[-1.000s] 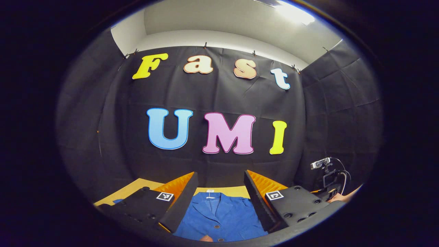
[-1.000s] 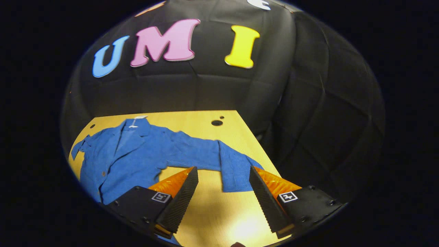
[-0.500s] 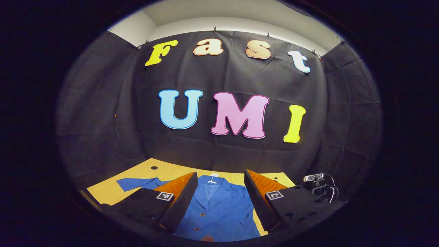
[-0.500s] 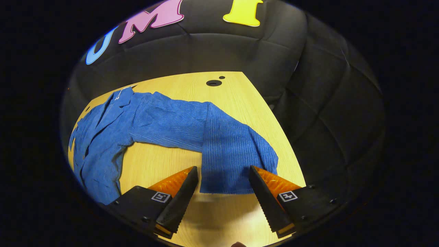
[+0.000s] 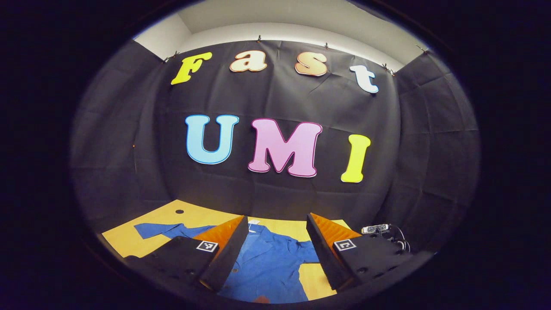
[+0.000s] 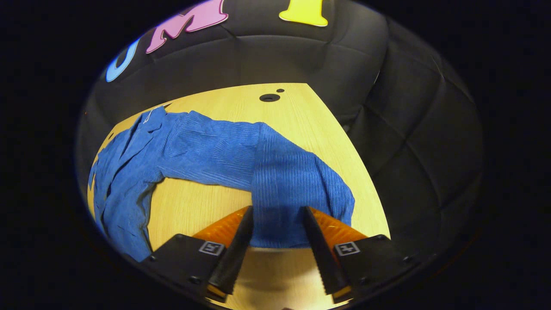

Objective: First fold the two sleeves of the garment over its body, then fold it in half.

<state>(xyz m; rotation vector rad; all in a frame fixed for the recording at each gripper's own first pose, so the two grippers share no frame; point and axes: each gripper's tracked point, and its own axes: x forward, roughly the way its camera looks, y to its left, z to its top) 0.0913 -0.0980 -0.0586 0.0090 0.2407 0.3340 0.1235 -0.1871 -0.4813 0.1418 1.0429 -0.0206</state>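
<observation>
In the left gripper view, the left gripper (image 5: 275,254) was held above the near part of the table (image 5: 129,239) with its fingers spread apart and nothing between them. Below it the blue garment (image 5: 269,265) lay flat on the table, with the collar toward the black cloth wall and the front buttons facing up. One sleeve (image 5: 159,230) was stretched out sideways on the wood, away from the body of the garment, so it was not folded. A small camera on a stand (image 5: 376,229) stood near the far right corner of the table. In the right gripper view, the right gripper (image 6: 275,254) was low over the table (image 6: 301,129), and its two fingers stood on either side of the cuff end of the other sleeve (image 6: 284,189). The fingers were apart and I could not see that they pressed on the cloth, so I judged this gripper as released and not yet grasping. This sleeve ran out from the shoulder and bent toward the gripper, and the garment body (image 6: 125,181) lay at the left of this view. As I judged it, no part of the task was done: both sleeves remained to be folded over the body, and after this the fold in half. The step in hand seemed to be the taking of the right sleeve by its cuff.
</observation>
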